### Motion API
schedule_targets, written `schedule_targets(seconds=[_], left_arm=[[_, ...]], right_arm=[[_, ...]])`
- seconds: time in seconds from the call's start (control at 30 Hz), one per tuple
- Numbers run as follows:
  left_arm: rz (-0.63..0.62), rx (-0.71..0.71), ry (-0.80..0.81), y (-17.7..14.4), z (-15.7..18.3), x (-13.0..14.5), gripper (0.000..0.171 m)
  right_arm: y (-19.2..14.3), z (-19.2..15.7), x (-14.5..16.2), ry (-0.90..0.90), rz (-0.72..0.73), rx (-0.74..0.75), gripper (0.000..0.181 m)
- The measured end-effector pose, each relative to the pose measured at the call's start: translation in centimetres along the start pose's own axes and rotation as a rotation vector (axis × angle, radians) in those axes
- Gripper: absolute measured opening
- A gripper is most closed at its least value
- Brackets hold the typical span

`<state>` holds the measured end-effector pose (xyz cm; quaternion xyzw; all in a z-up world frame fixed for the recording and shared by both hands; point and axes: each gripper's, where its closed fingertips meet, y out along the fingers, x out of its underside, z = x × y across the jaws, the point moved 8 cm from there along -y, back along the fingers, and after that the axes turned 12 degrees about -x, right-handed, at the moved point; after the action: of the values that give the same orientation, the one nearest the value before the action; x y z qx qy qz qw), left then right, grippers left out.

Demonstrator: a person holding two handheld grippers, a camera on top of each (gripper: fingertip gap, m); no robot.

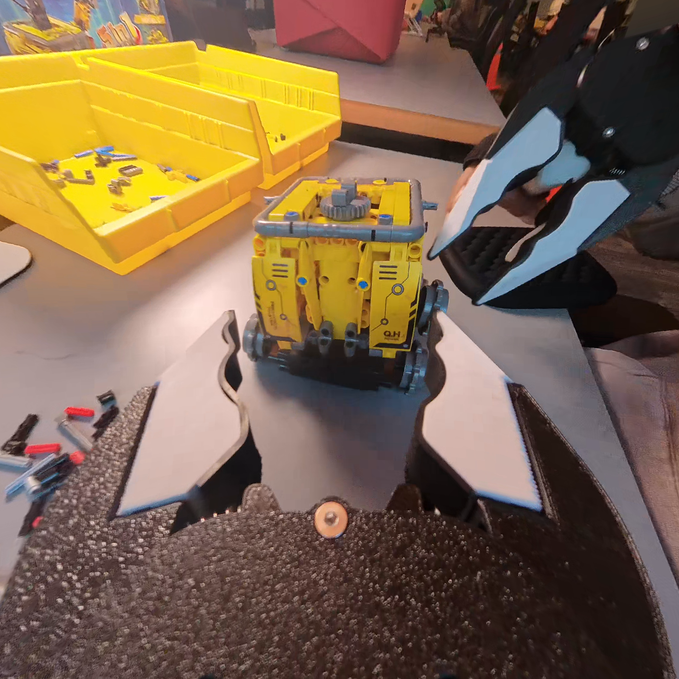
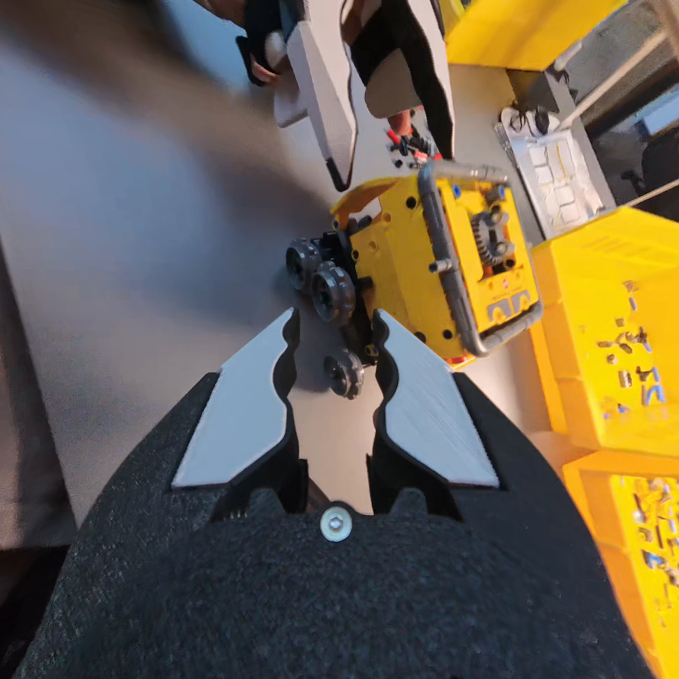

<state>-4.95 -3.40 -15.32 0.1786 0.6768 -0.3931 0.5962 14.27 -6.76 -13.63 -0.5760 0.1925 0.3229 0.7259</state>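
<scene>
A yellow brick-built vehicle model (image 1: 336, 279) with a grey top frame, a grey gear on top and small grey wheels stands on the grey table (image 1: 110, 330). My left gripper (image 1: 333, 319) is open, its fingers on either side of the model's near base; the right finger is against the wheels. My right gripper (image 1: 455, 277) is open and empty, hovering just right of the model's top. In the right wrist view my right gripper (image 2: 336, 312) points at the model's (image 2: 400, 264) grey side wheels (image 2: 332, 294), and a small wheel (image 2: 343, 373) lies between its fingers.
Yellow bins (image 1: 154, 239) with several small loose parts stand at the back left; they also show in the right wrist view (image 2: 606, 279). Loose red, black and grey pieces (image 1: 44, 452) lie at the near left. The table's edge runs along the right (image 1: 573, 330). A red box (image 1: 338, 29) stands behind.
</scene>
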Motion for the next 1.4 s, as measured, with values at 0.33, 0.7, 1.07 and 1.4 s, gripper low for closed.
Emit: schedule_targets(seconds=[0.33,0.7,1.07,1.4], left_arm=[[-0.091,-0.011,0.066,3.9,0.6,-0.2,0.109],[-0.082,-0.108,0.074,3.0,1.2,-0.1,0.092],[-0.066,-0.065,0.024,0.0,3.3,0.5,0.093],[-0.026,0.039,0.006,-2.3,4.9,0.7,0.055]], right_arm=[[2.7,1.3,1.2,0.091,0.124,-0.108,0.018],[2.5,1.2,1.7,-0.062,0.213,-0.275,0.012],[1.4,1.3,2.7,-0.041,0.215,-0.331,0.017],[-2.3,-0.7,5.0,0.263,0.191,-0.114,0.042]])
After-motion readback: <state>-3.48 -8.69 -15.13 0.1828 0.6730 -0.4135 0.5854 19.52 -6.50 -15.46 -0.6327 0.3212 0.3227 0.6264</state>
